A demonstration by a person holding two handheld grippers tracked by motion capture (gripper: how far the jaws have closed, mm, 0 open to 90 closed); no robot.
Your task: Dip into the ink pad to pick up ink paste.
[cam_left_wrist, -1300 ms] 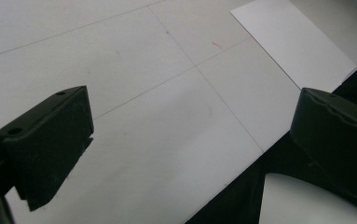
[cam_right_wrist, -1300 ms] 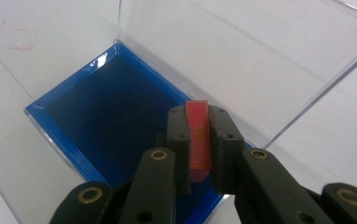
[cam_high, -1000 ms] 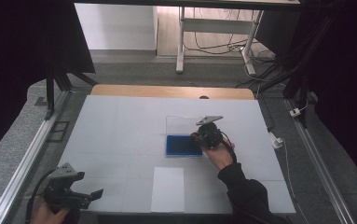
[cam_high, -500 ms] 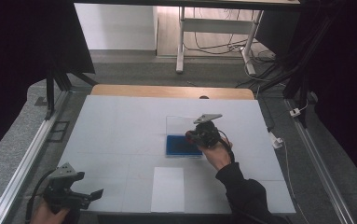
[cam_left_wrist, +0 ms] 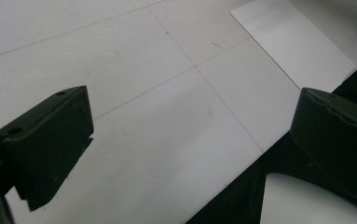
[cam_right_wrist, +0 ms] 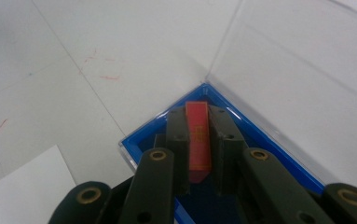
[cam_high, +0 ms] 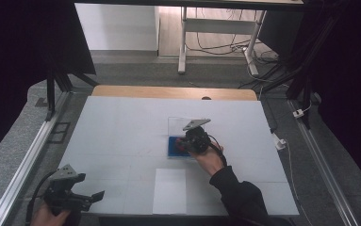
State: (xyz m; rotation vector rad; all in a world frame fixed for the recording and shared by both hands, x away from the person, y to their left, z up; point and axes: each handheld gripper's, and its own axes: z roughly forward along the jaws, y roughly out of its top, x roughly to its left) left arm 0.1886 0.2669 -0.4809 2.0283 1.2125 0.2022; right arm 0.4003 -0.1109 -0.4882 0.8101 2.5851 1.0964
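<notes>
A flat blue case (cam_right_wrist: 264,144) with a clear lid (cam_right_wrist: 302,70) standing open behind it lies at mid-table; in the high view the case (cam_high: 172,150) sits under my right gripper (cam_high: 184,143). The right gripper (cam_right_wrist: 198,115) is shut on a thin red slab (cam_right_wrist: 198,140), held upright over the case's blue floor near its far corner. My left gripper (cam_high: 92,196) hovers at the table's front left edge, far from the case. In its own view the left gripper (cam_left_wrist: 190,135) stands wide open with nothing between the jaws.
A white sheet of paper (cam_high: 170,190) lies near the front edge, between the two grippers, and appears again as a sheet (cam_left_wrist: 292,42) in the left gripper view. The white tabletop (cam_high: 121,127) has a wooden strip (cam_high: 168,92) at its far edge and metal rails at both sides.
My right gripper has shifted left, from the case's right side to over its blue floor, with the red slab in it. The left gripper has stayed still.
</notes>
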